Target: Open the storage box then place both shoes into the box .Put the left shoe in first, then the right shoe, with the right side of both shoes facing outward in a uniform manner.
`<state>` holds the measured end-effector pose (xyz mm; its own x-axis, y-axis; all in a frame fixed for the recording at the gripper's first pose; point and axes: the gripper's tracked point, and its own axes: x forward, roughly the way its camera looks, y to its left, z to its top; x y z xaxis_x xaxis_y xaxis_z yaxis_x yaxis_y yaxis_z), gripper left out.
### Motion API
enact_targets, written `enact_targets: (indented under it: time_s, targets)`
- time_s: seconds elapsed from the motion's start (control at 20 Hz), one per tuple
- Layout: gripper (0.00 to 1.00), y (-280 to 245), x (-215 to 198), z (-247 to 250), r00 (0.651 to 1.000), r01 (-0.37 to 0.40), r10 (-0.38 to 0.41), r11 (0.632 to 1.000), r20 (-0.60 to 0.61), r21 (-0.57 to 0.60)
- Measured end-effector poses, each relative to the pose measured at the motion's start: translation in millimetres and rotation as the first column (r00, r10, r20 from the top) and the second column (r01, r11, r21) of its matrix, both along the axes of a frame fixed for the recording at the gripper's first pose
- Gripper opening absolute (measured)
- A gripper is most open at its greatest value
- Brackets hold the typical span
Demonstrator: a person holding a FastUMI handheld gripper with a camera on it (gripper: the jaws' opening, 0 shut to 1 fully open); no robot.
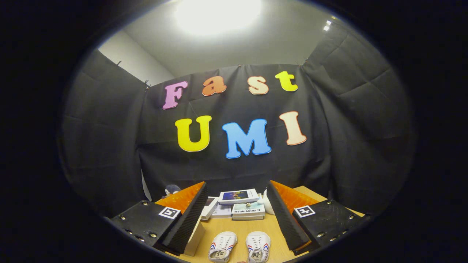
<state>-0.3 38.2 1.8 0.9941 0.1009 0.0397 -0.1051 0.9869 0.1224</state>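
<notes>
Gaping gripper (237, 219) fingers — shoes (239, 247) between, untouched

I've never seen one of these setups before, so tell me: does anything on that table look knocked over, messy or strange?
Nothing stands out. The two shoes sit side by side on the wooden table, between the open fingers. Beyond them, the books are stacked a little unevenly, but nothing looks spilled or damaged.

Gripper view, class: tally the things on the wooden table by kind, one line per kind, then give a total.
White shoes: 2, one beside the other, on the table between the open claw's fingers.
Books or booklets stacked beyond the shoes: at least 4; exact count unclear.
White figure beside the stack: 1.
Total: at least 7.
</notes>
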Motion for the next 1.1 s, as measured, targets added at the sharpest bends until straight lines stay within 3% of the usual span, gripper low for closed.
enact_targets:
  time_s: [0.4,0.55,1.1]
  targets:
    - [0.97,39,10,-45,0.975,-0.124,0.164,0.962,-0.149,0.245]
    - [0.97,57,11,-67,0.938,-0.161,0.262,0.909,-0.226,0.384]
    - [0.97,101,3,-133,0.785,-0.102,0.495,0.697,-0.373,0.71]
